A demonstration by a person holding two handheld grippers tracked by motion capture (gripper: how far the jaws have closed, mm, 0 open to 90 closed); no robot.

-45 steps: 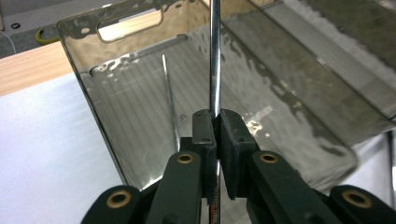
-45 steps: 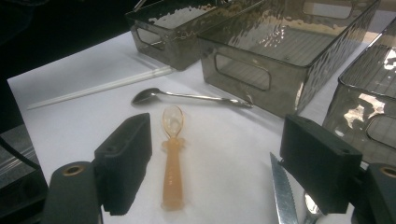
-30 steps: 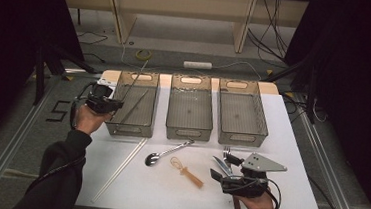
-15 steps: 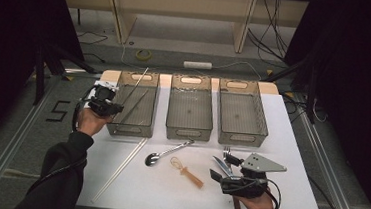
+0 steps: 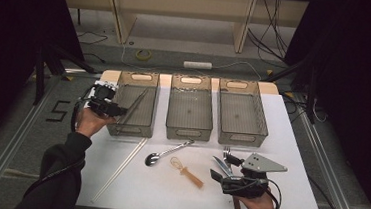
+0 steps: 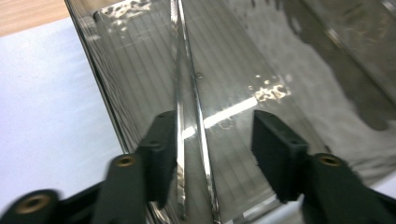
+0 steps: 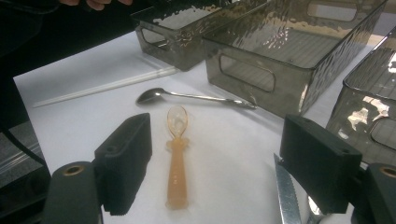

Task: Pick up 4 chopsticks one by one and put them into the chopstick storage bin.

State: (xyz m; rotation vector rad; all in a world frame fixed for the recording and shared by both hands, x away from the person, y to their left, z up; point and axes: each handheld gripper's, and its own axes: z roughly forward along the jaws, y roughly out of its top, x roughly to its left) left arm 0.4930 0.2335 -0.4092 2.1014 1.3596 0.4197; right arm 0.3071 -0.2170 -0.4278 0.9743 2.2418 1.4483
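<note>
A white surface [image 5: 289, 158] carries three smoky bins in a row at 12 o'clock, over grey floor with cables, black curtains either side. A "5" [image 5: 58, 110] marks the floor at 9 o'clock. The left gripper [image 6: 210, 140], fingers apart, straddles chopsticks [image 6: 187, 93] in the left bin [image 5: 121, 129]. The right gripper [image 7: 215, 158], open, hovers near an orange spoon [image 7: 176, 163].

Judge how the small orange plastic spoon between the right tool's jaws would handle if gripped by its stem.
The orange spoon looks like thin translucent plastic, so probably light and slightly flexible. Its narrow, smooth stem may slip or pivot between the right tool's open jaws. Lying flat, it seems unlikely to roll.
</note>
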